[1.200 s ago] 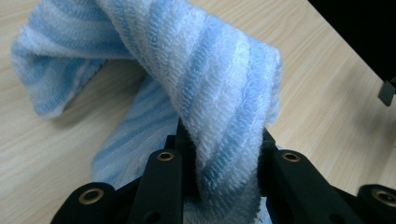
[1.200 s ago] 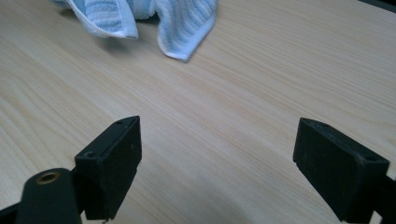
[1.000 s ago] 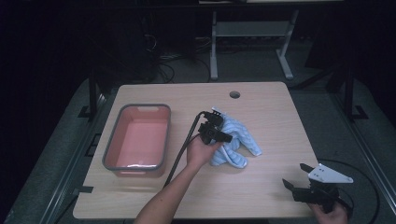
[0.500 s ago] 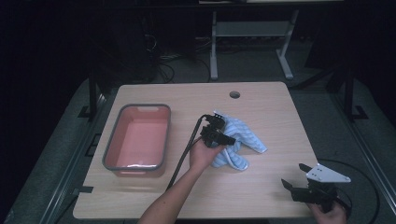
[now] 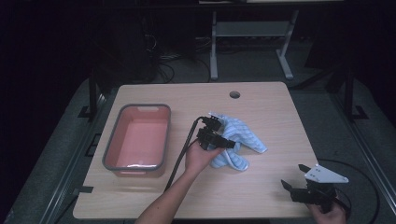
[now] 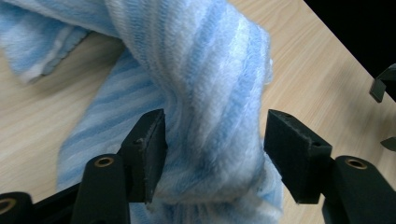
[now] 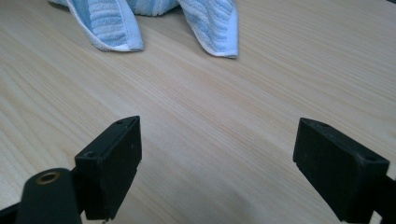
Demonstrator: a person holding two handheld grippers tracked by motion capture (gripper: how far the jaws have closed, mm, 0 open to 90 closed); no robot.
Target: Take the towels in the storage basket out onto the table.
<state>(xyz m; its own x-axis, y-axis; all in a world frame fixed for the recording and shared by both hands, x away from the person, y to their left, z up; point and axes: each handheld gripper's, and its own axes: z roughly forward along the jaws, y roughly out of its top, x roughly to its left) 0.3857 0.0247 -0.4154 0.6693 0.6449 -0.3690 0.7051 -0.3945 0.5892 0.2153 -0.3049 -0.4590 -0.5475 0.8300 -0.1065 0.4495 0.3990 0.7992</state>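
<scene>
Cloth is the one thing changing here: the crumpled light-blue and white striped terry towel (image 5: 238,140) is lying near the middle of the pale wooden table (image 5: 261,196), and a fold of it is sitting between the jaws of the left gripper (image 6: 215,140). Those jaws have just been opening. A second ago they were pinched on the fabric; now they are standing apart, the left pad touching the bunched fold and the right pad showing a sliver of gap beside it, so the towel is resting loose between them rather than being squeezed. The towel's shape is looking slightly more spread than before.

The right gripper (image 7: 217,154) is sitting near the table's front right corner, well apart from the towel, exactly where it was earlier. Its jaws are gaping wide over bare wood with nothing between them, and two corners of the towel are showing far ahead of them.

To the left of the towel, a rectangular pink plastic basin with a grey rim (image 5: 137,140) is standing on the table, unmoved. The left gripper's black cable (image 5: 180,156) is trailing between basin and towel. A round hole (image 5: 234,94) is showing near the table's far edge.
</scene>
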